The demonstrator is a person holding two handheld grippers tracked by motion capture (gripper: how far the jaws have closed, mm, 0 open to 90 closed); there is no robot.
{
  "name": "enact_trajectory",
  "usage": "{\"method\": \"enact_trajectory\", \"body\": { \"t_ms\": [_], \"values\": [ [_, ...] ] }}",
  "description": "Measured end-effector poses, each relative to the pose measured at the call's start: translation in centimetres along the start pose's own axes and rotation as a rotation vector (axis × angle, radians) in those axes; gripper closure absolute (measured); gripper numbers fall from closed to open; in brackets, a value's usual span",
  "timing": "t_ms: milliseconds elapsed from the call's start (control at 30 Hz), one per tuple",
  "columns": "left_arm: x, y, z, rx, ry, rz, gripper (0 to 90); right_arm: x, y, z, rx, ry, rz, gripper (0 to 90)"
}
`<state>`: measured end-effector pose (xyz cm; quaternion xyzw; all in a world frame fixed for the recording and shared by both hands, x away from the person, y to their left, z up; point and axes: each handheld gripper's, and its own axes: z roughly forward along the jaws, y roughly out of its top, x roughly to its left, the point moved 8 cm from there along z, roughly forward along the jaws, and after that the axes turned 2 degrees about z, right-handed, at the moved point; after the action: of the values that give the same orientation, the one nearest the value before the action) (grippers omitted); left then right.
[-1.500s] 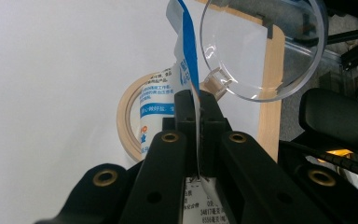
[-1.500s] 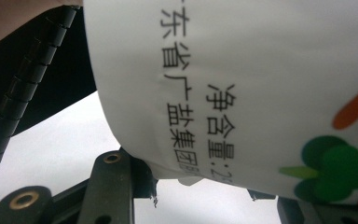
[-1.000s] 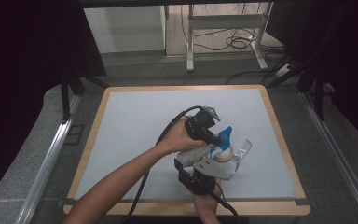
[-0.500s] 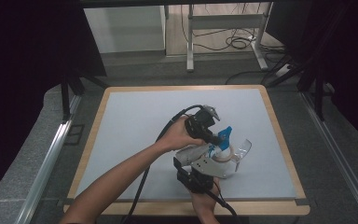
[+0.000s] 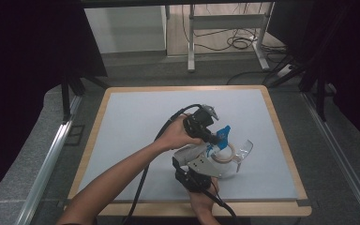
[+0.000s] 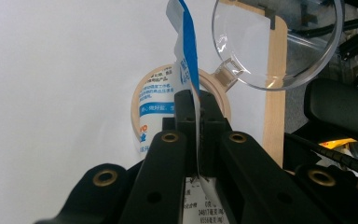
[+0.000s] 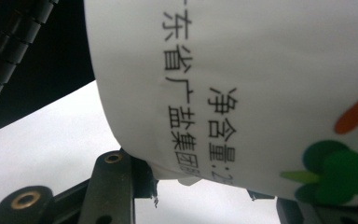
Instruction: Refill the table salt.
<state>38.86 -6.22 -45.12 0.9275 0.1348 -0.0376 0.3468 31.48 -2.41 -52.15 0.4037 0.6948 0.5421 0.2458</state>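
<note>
Little change vs earlier pics. Right gripper (image 5: 205, 165) and its hand (image 5: 202, 197) edged slightly: hand sat a bit lower/nearer the counter (image 5: 136, 117) front edge 1 s ago, now marginally further in under the white pouch (image 5: 194, 152). Left forearm (image 5: 117, 180) angle shifted a touch.

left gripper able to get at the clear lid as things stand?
Probably not right now. The left gripper is shut on the blue-and-white pouch's top edge, so its jaws are taken. The clear lid lies close beyond, on bare table, with nothing between.
</note>
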Motion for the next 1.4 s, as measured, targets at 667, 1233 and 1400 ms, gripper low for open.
{"method": "enact_trajectory", "body": {
  "t_ms": [667, 1233, 1400],
  "values": [
    [-0.7, 0.9, 0.4, 0.024, -0.016, 0.029, 90.0, -0.3, 1.0, -0.5, -0.034, -0.018, 0.032, 54.7],
    [-0.8, 1.1, 0.4, 0.035, -0.017, 0.033, 90.0, -0.3, 1.4, -0.7, -0.043, -0.013, 0.035, 54.8],
    [-0.8, 1.1, 0.5, 0.031, -0.017, 0.026, 90.0, -0.4, 1.4, -0.6, -0.041, -0.015, 0.036, 54.8]
  ]
}}
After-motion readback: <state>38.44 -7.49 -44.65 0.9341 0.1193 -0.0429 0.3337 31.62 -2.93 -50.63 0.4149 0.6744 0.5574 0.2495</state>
